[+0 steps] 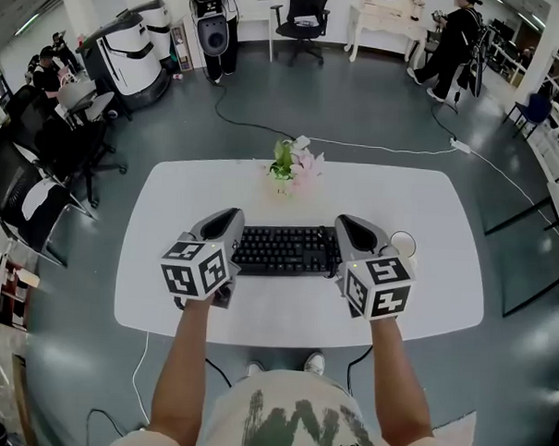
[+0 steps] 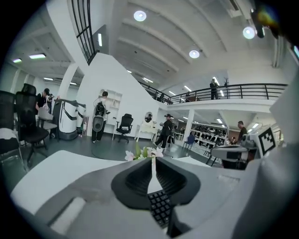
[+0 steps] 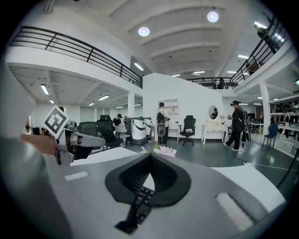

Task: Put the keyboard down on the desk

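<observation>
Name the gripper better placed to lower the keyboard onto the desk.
Left gripper, narrowly: both sit at the keyboard's ends, but a cup stands close beside the right gripper.

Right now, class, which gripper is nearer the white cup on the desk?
Right. The right gripper is at the right end of the keyboard, with the white cup just to its right. The left gripper is at the keyboard's left end, with the whole keyboard between.

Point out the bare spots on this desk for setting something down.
Bare: the desk's left end beyond the left gripper, its right end past the right gripper and cup, the near strip before the keyboard. Crowded: the middle, and flowers behind it.
</observation>
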The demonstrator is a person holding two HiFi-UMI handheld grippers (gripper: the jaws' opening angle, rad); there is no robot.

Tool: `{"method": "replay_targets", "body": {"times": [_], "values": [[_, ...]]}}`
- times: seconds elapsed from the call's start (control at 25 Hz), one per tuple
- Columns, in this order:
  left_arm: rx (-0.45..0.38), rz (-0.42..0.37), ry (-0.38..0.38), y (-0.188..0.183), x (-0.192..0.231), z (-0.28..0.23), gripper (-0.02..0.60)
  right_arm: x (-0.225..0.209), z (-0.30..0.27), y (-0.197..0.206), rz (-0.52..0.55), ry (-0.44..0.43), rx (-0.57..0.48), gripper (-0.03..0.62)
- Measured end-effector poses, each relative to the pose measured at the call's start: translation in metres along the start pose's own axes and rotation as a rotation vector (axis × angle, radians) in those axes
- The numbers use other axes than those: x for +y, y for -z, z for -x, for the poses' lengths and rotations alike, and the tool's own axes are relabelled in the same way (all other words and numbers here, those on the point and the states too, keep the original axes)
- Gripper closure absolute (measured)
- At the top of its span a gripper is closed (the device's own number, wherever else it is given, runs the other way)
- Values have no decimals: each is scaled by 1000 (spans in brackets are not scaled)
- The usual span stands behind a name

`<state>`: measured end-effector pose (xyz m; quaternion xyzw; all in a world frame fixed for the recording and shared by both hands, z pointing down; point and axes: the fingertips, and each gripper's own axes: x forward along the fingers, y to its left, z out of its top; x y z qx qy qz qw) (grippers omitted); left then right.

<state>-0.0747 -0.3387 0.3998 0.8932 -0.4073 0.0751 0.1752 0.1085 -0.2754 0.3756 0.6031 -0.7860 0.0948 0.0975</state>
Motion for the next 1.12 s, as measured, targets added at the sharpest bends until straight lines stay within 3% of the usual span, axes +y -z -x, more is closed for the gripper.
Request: {"method": "replay_targets", "body": {"times": [0.28,1.12], "values": [[-18,-76,-41,-4,5,5,578,3,0,-1,16,-12,-5,595],[-2,-133,-38,4,-8,2,578,-4,5,-1,8,8,-30,596]]}}
